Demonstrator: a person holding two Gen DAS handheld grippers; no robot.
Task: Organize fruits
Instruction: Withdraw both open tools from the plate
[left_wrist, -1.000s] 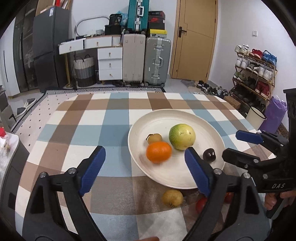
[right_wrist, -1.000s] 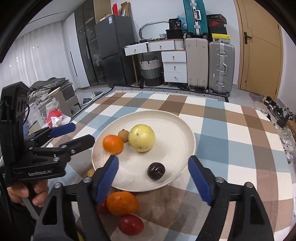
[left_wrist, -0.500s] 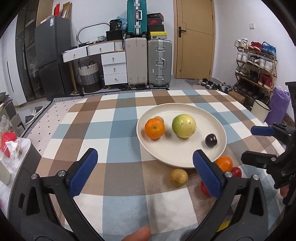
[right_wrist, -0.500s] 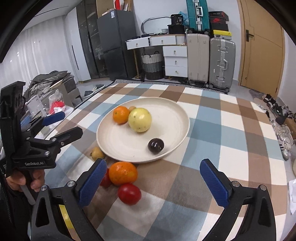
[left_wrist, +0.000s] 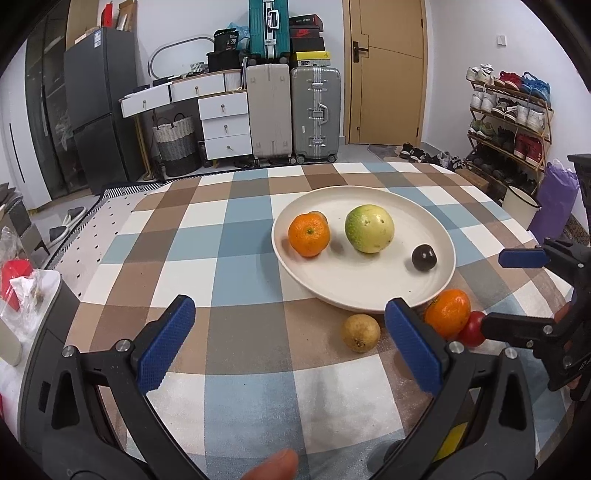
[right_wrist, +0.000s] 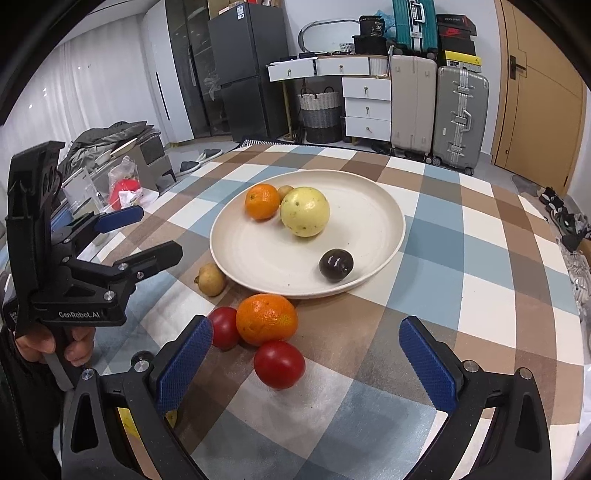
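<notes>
Fruits split between plate (right_wrist: 391, 225) and checked cloth (right_wrist: 480, 266); both grippers released, nothing between the pads.

On plate: orange (right_wrist: 262, 201), small brown fruit (right_wrist: 284, 191) behind it, yellow-green fruit (right_wrist: 304, 211), dark plum (right_wrist: 336, 264). On cloth by near rim: pear (right_wrist: 211, 279), second orange (right_wrist: 266, 319), two tomatoes (right_wrist: 279, 364) touching it. Left gripper (left_wrist: 291, 350) wide open over bare cloth, jaws just opened; right gripper (right_wrist: 306, 365) likewise, jaws just opened, low above nearest tomato without touching.
</notes>
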